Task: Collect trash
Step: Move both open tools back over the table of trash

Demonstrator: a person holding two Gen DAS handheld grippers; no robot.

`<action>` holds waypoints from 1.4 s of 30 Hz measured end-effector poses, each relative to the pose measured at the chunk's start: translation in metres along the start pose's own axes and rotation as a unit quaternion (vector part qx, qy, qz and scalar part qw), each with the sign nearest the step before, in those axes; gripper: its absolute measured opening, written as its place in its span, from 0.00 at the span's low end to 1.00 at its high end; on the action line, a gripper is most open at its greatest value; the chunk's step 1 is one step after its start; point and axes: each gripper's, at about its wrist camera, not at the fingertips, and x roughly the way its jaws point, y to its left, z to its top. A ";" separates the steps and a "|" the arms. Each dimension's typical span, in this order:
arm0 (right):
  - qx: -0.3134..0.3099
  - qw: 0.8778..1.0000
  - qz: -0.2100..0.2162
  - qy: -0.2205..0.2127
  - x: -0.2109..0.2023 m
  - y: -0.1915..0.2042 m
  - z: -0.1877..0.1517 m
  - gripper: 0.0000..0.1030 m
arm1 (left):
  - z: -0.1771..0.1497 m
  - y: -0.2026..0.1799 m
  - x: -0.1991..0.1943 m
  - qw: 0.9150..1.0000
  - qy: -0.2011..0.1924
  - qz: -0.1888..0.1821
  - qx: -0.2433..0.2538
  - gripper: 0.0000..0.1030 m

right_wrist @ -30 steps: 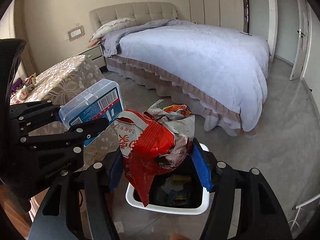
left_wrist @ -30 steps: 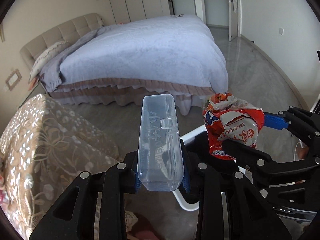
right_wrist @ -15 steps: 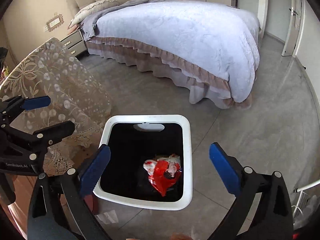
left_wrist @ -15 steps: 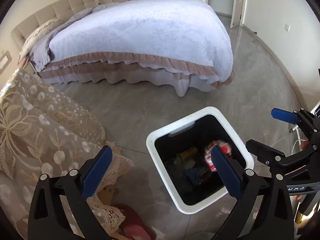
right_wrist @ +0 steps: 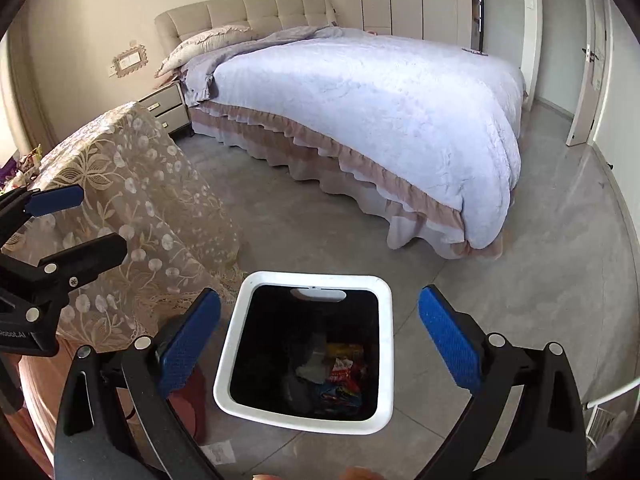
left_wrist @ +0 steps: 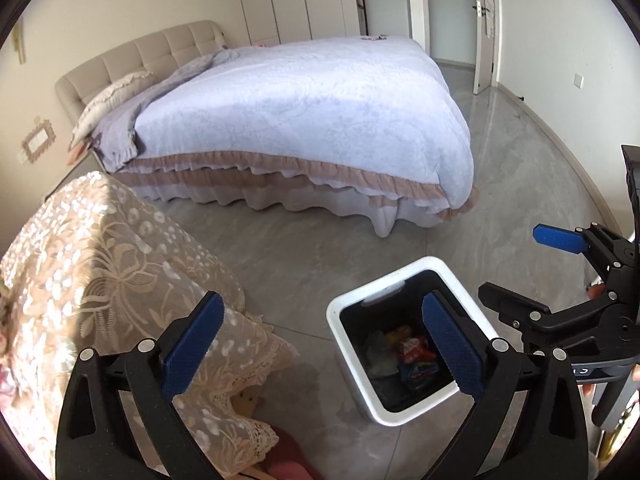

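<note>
From my seat the bed (left_wrist: 304, 120) filled twelve o'clock. The white bin (right_wrist: 280, 412) sat at six, holding the red wrapper (right_wrist: 344, 370) I dropped earlier. My left gripper (left_wrist: 324, 344) and right gripper (right_wrist: 320, 340) both gaped, released and empty.

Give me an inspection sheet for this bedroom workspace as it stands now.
Surface: grey polished floor, a scrap of paper near the bin.
Job's things: white square trash bin with black liner holds a red snack wrapper and other packets.
Clutter: small items on the lace-covered table, too small to identify.
Grippers: left gripper and right gripper both above the bin, jaws wide apart, empty.
Cables: nothing seen.
Surroundings: bed with lavender quilt, beige nightstand, open white door.
</note>
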 end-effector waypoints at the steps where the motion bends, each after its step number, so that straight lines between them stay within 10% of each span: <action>1: -0.004 1.000 0.002 -0.008 -0.005 0.004 0.004 0.96 | 0.002 0.004 -0.009 1.000 -0.009 0.005 -0.003 0.95; 18: -0.082 0.984 0.093 -0.124 -0.070 0.121 0.072 0.96 | -0.003 0.108 -0.129 0.983 -0.097 0.138 -0.074 0.95; 42: -0.232 0.938 0.227 -0.122 -0.066 0.346 0.113 0.96 | -0.075 0.282 -0.190 0.945 -0.074 0.281 -0.153 0.95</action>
